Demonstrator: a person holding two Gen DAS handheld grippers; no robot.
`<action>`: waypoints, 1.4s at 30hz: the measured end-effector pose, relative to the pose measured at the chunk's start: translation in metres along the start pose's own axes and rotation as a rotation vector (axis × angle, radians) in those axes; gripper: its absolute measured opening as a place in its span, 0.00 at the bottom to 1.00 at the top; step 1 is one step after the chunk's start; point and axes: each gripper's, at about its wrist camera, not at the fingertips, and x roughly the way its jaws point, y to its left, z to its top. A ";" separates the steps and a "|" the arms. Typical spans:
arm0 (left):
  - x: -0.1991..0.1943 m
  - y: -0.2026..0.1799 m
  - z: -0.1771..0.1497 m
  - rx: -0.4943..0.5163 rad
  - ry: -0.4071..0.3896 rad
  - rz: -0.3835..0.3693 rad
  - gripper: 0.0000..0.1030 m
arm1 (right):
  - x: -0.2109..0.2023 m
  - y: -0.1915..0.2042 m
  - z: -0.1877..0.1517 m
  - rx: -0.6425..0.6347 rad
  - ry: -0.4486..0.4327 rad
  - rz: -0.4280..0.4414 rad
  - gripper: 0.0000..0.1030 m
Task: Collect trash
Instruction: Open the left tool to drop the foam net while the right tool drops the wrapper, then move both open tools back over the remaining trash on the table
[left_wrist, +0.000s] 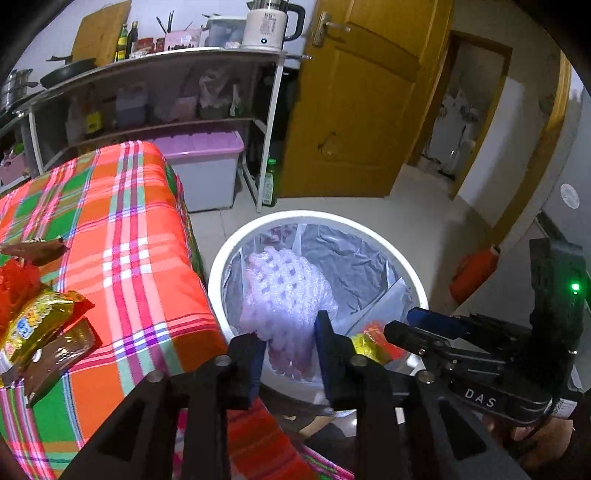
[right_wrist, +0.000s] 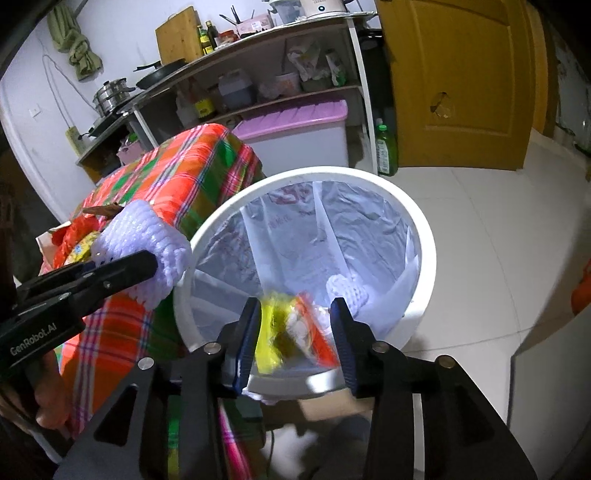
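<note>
A white bin with a clear liner stands on the floor beside the plaid-covered table. My left gripper is shut on a white foam fruit net, held at the bin's rim nearest the table. Above the bin's near side my right gripper stands open. A blurred yellow and red wrapper is loose between its fingers. Another foam net lies inside the bin. Gold and red wrappers lie on the table.
Behind the table is a metal shelf rack with a purple-lidded storage box under it and a green bottle beside it. A yellow door stands behind the bin. An orange object lies on the tiled floor to the right.
</note>
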 end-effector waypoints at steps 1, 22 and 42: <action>0.002 -0.001 0.000 -0.003 0.005 -0.003 0.28 | 0.000 -0.001 0.000 0.000 -0.001 -0.002 0.40; -0.030 0.001 -0.004 -0.032 -0.058 -0.018 0.44 | -0.039 0.012 0.002 -0.007 -0.099 0.019 0.40; -0.130 0.016 -0.033 -0.043 -0.225 0.073 0.44 | -0.088 0.078 -0.005 -0.125 -0.182 0.075 0.40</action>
